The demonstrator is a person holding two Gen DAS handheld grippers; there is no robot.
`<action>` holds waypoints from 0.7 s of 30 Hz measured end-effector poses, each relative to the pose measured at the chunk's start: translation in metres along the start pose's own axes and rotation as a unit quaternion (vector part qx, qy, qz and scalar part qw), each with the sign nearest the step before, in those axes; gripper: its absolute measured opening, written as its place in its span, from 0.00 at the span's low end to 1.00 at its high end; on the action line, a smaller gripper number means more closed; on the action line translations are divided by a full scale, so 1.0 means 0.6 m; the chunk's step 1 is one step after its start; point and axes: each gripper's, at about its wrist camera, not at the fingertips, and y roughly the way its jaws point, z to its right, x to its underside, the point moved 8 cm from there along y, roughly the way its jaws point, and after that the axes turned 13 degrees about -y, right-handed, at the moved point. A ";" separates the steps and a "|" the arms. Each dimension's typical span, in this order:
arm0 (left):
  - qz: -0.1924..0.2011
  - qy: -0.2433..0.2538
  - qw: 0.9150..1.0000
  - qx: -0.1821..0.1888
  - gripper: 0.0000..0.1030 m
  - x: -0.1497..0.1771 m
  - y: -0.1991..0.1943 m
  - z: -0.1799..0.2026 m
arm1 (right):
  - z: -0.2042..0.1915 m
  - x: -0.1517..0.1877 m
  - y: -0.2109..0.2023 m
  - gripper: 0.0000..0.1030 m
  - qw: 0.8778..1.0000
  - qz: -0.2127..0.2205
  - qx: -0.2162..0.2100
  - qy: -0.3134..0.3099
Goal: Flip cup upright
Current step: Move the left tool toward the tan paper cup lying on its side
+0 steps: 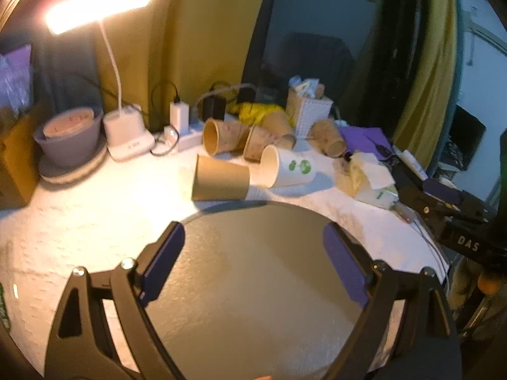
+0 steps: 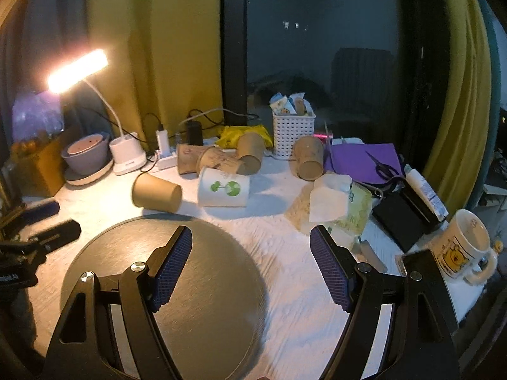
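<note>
Several paper cups lie on their sides on the white table. A plain brown cup (image 1: 220, 179) (image 2: 157, 193) lies nearest, just beyond the round dark tray (image 1: 253, 272) (image 2: 164, 285). A white cup with green print (image 1: 286, 166) (image 2: 223, 188) lies beside it. More brown cups (image 1: 221, 136) (image 2: 218, 158) lie behind. My left gripper (image 1: 253, 237) is open and empty above the tray. My right gripper (image 2: 250, 240) is open and empty over the tray's right edge and the bare table.
A lit desk lamp (image 1: 126, 126) (image 2: 126, 155) and a bowl (image 1: 68, 136) stand at the back left. A white basket (image 2: 293, 133), purple paper with scissors (image 2: 377, 161), a tissue pack (image 2: 336, 202) and a mug (image 2: 462, 247) crowd the right. Chargers and cables line the back.
</note>
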 end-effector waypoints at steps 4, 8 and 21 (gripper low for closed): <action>-0.031 -0.036 0.999 -0.009 0.87 -0.007 0.065 -0.003 | 0.015 -0.009 0.049 0.77 1.000 -0.009 -0.013 -0.003; -0.058 -0.077 0.995 -0.015 0.87 -0.016 0.121 -0.010 | 0.023 -0.019 0.098 0.77 0.999 -0.018 -0.026 -0.009; -0.107 -0.242 0.964 -0.031 0.87 -0.071 0.244 -0.063 | 0.045 -0.046 0.203 0.77 0.998 -0.036 -0.040 -0.012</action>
